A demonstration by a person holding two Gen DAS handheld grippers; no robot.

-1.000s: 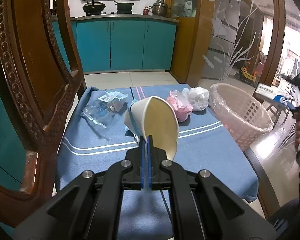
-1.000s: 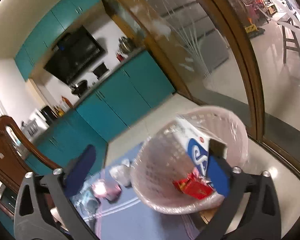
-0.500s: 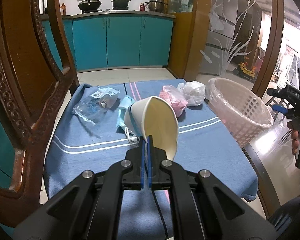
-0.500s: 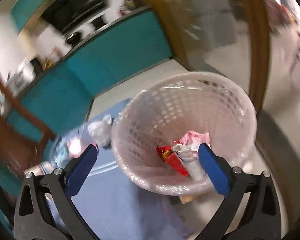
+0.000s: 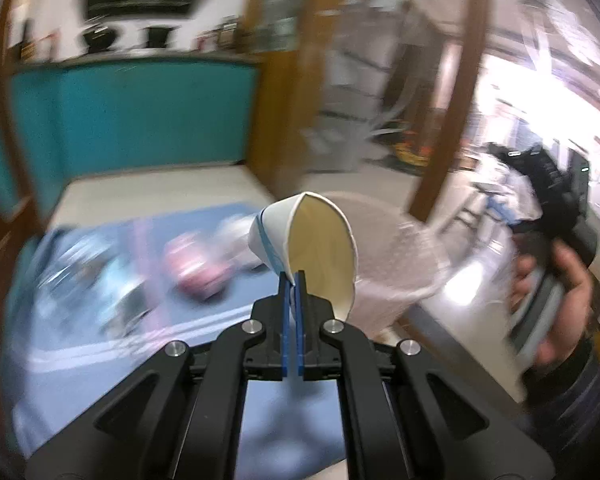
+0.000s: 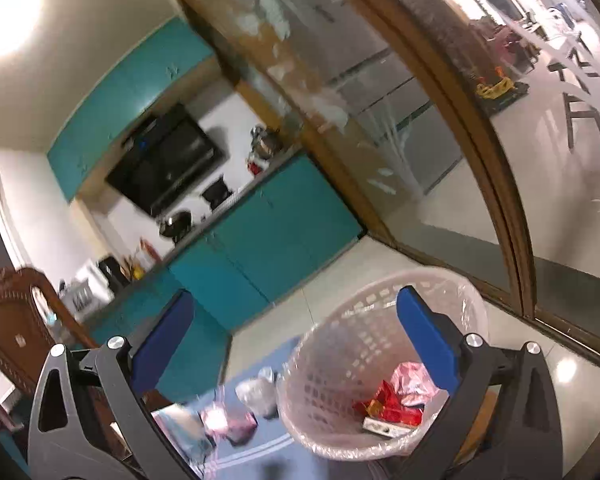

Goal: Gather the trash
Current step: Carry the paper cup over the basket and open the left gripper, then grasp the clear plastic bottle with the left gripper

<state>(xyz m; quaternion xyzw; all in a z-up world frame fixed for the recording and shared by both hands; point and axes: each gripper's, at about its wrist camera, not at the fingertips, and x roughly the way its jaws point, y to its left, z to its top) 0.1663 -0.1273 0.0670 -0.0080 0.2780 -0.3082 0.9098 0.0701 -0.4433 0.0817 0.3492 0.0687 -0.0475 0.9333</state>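
My left gripper (image 5: 291,280) is shut on the rim of a white paper cup (image 5: 312,248) and holds it up in the air, in front of the pink lined basket (image 5: 400,256) at the table's right end. My right gripper (image 6: 295,320) is open and empty, raised above and behind the basket (image 6: 380,344). Inside the basket lie red wrappers (image 6: 392,404) and a small white box (image 6: 380,426). A pink bag (image 5: 199,272) and a white crumpled bag (image 6: 255,392) lie on the blue cloth (image 5: 179,360).
A clear plastic wrapper and a blue mask (image 5: 99,284) lie blurred at the left of the cloth. A carved wooden chair (image 6: 15,328) stands at the table's left. A wooden-framed glass partition (image 6: 440,120) rises behind the basket. Teal cabinets (image 5: 139,116) line the far wall.
My left gripper has swung the cup to the right, toward the basket. My right gripper has tilted up and pulled back from over the basket, still open; the box it dropped lies inside.
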